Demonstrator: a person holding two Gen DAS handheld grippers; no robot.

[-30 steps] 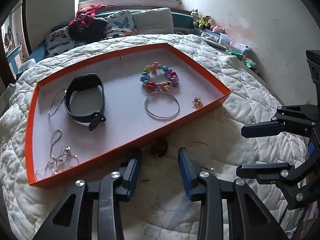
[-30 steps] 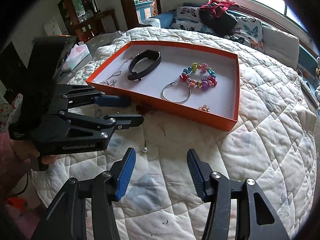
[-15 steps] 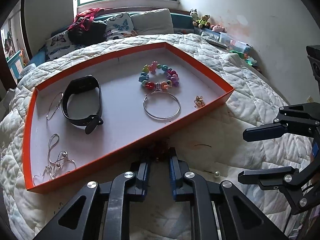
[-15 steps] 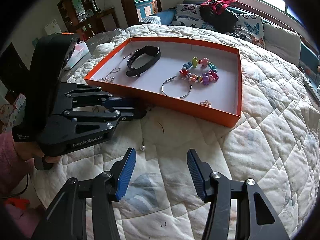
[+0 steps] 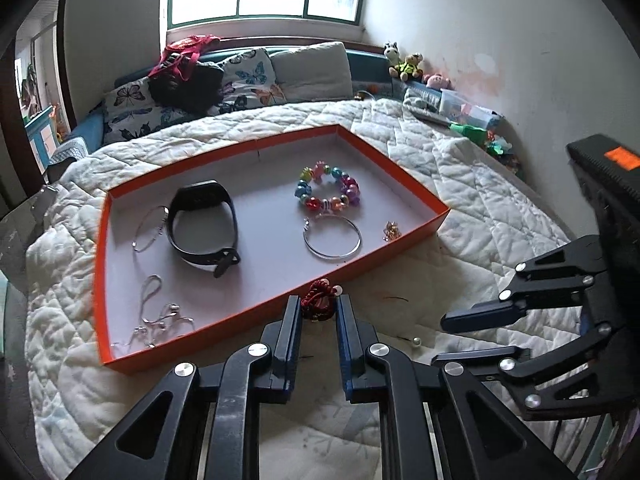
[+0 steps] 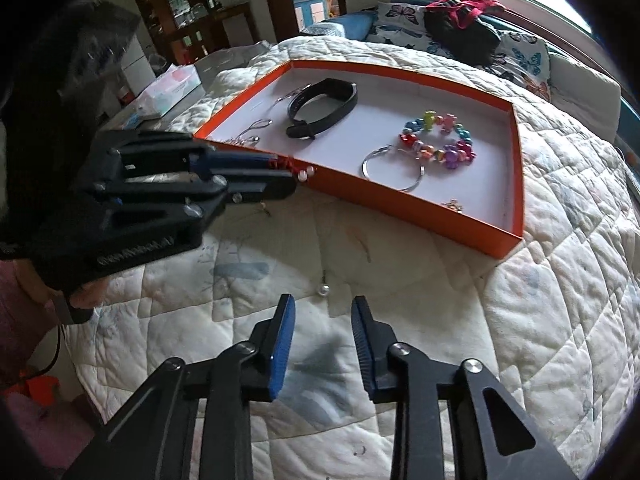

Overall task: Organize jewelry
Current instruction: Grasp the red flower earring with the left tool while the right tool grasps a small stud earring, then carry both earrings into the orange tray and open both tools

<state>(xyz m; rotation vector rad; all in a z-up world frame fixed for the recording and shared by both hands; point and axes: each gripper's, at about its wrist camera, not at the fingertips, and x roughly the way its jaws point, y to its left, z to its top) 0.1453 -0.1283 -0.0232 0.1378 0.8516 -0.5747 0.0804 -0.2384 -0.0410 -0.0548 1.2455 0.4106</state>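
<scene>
My left gripper (image 5: 318,306) is shut on a red cord bracelet (image 5: 317,301) with pearl beads and holds it lifted by the near wall of the orange tray (image 5: 400,168); it also shows in the right wrist view (image 6: 286,168). The tray (image 6: 518,168) holds a black band (image 5: 202,226), a colourful bead bracelet (image 5: 328,192), a silver hoop (image 5: 332,238), a small gold piece (image 5: 392,232) and silver chains (image 5: 160,316). A pearl earring (image 6: 323,289) lies on the quilt just ahead of my right gripper (image 6: 323,320), which is open and empty.
A white quilted bed (image 5: 480,184) carries the tray. Pillows and a dark bag (image 5: 188,80) lie at the head, toys and boxes (image 5: 460,108) along the wall. A tissue box (image 6: 168,88) stands left of the bed.
My left gripper closed on the red cord bracelet beside the tray wall and lifted it off the quilt. My right gripper moved nearer to the pearl earring and narrowed its opening.
</scene>
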